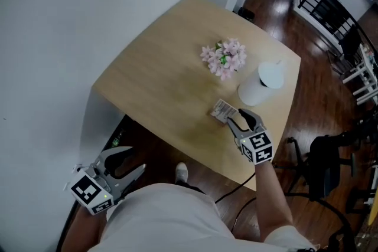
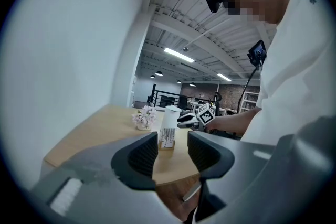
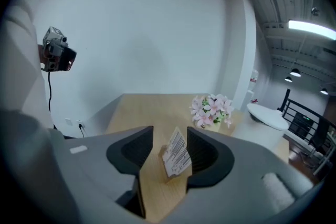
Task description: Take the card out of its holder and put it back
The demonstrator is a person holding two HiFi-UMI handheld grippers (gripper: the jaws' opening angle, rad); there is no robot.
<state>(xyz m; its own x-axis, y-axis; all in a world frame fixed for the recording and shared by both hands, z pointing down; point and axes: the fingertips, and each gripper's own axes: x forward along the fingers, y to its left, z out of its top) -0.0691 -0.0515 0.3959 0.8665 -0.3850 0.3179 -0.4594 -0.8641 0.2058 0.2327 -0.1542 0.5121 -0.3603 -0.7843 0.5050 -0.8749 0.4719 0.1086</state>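
A printed white card [image 1: 224,109] stands in a small wooden holder [image 1: 219,117] near the front edge of the light wooden table [image 1: 159,79]. My right gripper [image 1: 241,117] sits just to its right, at table height. In the right gripper view the card [image 3: 177,156] stands in the holder [image 3: 162,155] between the jaws of my right gripper [image 3: 169,150], which are wide apart and open. My left gripper [image 1: 137,158] hangs low at the left, off the table, open and empty. Its own view shows my left gripper [image 2: 172,152] aimed at the far card [image 2: 168,137].
A bunch of pink flowers [image 1: 225,58] and a white cylindrical object [image 1: 261,83] stand behind the card. A white wall runs along the left. A black chair [image 1: 325,168] stands on the dark wood floor to the right of the table.
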